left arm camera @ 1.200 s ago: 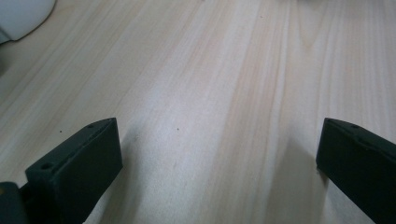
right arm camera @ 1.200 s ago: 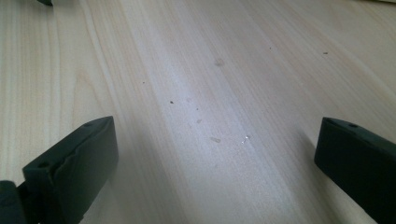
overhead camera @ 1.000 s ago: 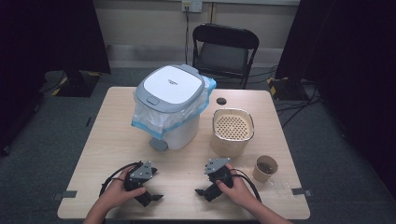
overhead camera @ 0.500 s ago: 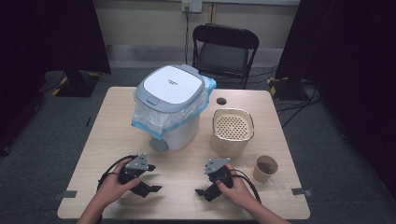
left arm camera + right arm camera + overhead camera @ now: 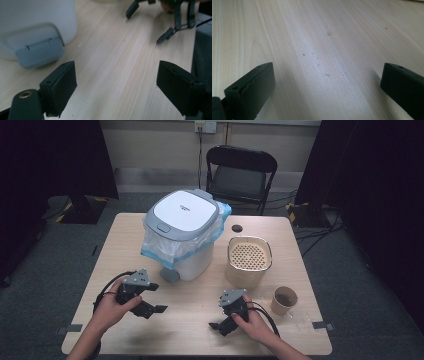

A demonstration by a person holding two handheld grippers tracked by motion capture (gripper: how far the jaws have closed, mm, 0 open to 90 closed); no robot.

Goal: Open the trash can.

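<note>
Where jaws gape, grey pedal (image 5: 40, 52).

Looked like recording studio or lab: black curtains (image 5: 50, 160) at frame sides, grey carpet (image 5: 60, 250), folding chair (image 5: 240, 170) top centre, taped-down worktop (image 5: 200, 320).

White lidded bin (image 5: 184, 236), upright, mid-table

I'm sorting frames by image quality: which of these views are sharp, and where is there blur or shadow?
High view: evenly lit table, dark surroundings, fairly sharp. Left gripper view: near jaws and the bin's grey pedal soft, right gripper beyond blurred. Right gripper view: wood grain crisp, jaws blurred, soft shadows beside them.
</note>
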